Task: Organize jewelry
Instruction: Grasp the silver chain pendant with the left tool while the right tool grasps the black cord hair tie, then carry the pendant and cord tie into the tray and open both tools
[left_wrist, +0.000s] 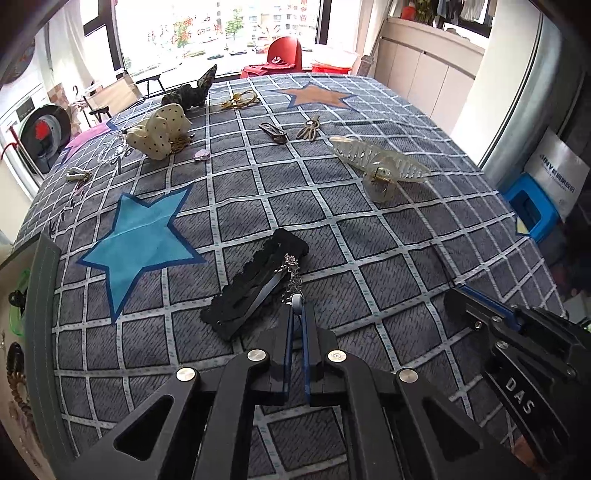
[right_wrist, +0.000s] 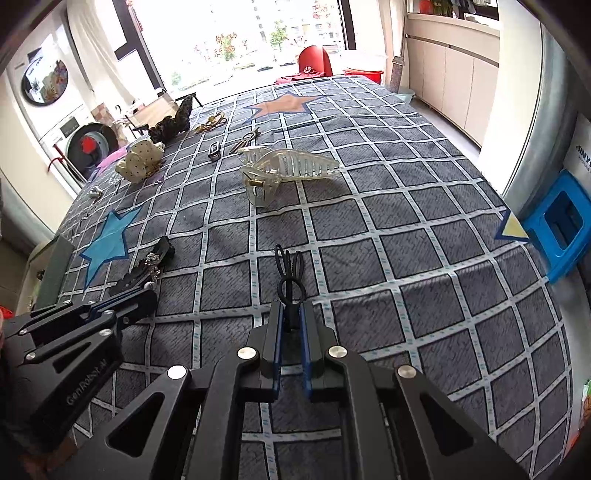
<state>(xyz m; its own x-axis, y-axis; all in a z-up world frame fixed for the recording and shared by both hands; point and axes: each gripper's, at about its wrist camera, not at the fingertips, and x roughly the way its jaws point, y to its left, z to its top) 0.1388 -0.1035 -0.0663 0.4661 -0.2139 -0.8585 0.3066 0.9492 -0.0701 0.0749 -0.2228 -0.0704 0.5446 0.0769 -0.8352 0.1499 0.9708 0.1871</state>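
Silver chain (left_wrist: 292, 277), glittering, is pinched at its near end by the left gripper (left_wrist: 296, 303), fingers clamped right down on it, the rest trailing over a black lace hair clip (left_wrist: 255, 286) on the grey checked bedspread (left_wrist: 332, 229). The right gripper (right_wrist: 291, 314) has its fingers closed on a black loop clip (right_wrist: 290, 275). At one o'clock, well apart, lies a clear claw clip (left_wrist: 380, 162).
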